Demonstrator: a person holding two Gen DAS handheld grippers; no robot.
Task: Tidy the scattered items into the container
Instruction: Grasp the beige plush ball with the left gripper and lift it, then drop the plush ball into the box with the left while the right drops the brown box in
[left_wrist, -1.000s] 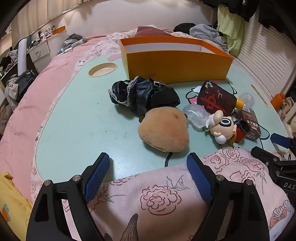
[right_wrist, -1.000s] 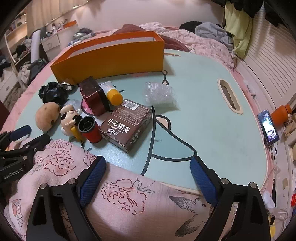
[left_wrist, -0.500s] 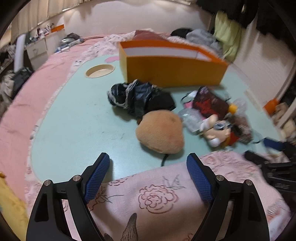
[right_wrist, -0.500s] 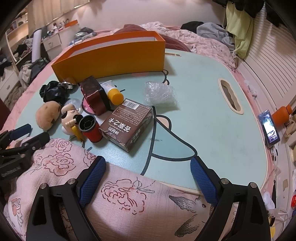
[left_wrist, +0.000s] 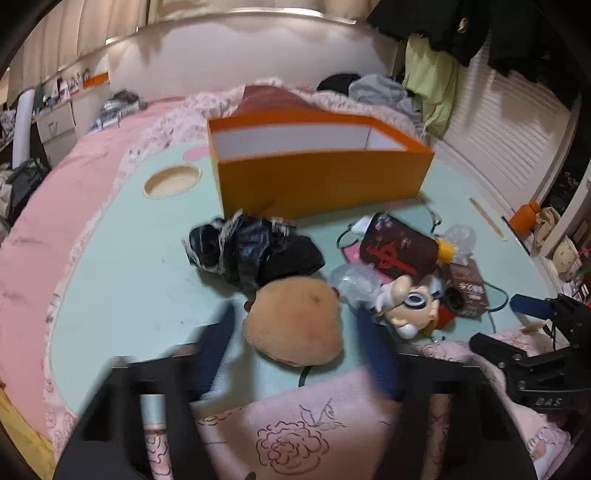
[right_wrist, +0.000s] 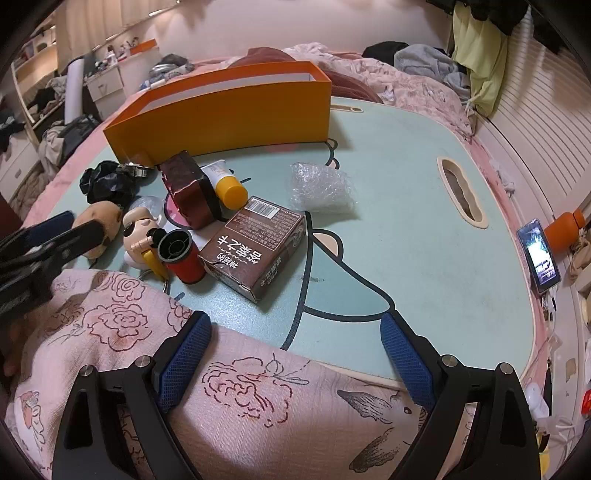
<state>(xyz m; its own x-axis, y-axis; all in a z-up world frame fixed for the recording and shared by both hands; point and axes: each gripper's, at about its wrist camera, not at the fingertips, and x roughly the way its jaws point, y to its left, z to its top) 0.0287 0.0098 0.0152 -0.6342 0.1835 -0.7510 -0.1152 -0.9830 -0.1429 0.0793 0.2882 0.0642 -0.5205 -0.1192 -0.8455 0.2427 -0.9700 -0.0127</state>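
Plush toy between left gripper jaws, apart; right gripper likewise apart

mint table, orange box, scattered clutter

You can make out big white Chinese characters and a barcode on the brown carton, upside down to you, and "DAS" on the right gripper body; nothing else is legible
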